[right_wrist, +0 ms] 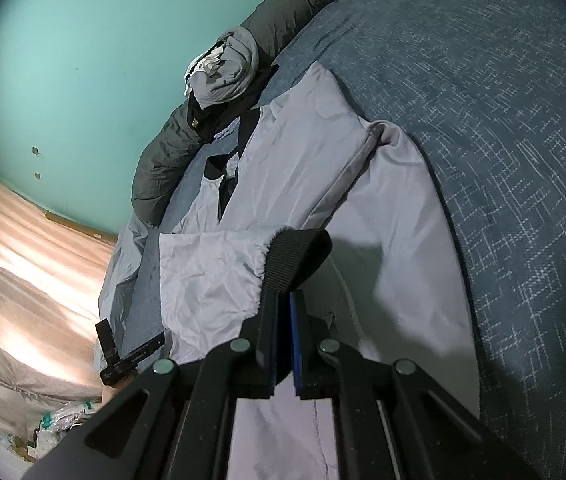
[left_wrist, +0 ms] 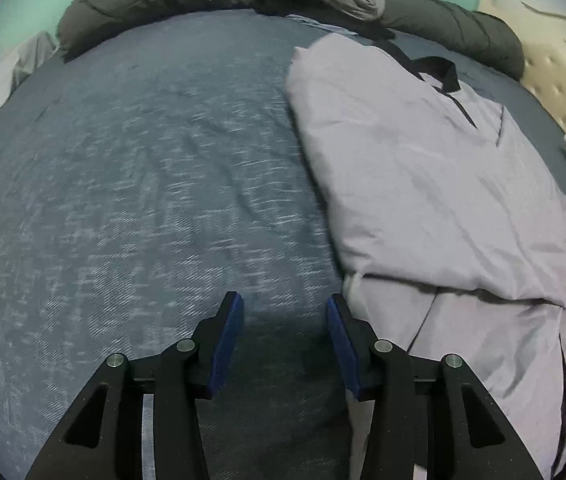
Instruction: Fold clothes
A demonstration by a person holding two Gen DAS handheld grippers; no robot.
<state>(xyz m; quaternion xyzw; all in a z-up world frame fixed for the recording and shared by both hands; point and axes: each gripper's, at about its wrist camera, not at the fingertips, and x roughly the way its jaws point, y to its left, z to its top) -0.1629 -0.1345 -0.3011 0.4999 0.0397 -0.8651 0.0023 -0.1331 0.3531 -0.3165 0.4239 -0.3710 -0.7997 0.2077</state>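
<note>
Left view: my left gripper [left_wrist: 285, 316] is hanging with its jaws wide apart and holding nothing, over the bedspread [left_wrist: 143, 184] just left of the lilac jacket [left_wrist: 435, 184], which is lying partly folded. Right view: my right gripper [right_wrist: 285, 300] is pinching the black sleeve cuff [right_wrist: 297, 258] above the jacket (mid-fold, I judge); next comes laying that sleeve flat across the body.

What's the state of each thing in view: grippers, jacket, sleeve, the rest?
Left gripper: open, empty, over the bedspread.
Right gripper: shut on the cuff.
Jacket: lying on the bed, partly folded, one side turned in.
Sleeve: lifted by its cuff, across the jacket.
Grey bundle: rolled up, resting on the dark bolster.
</note>
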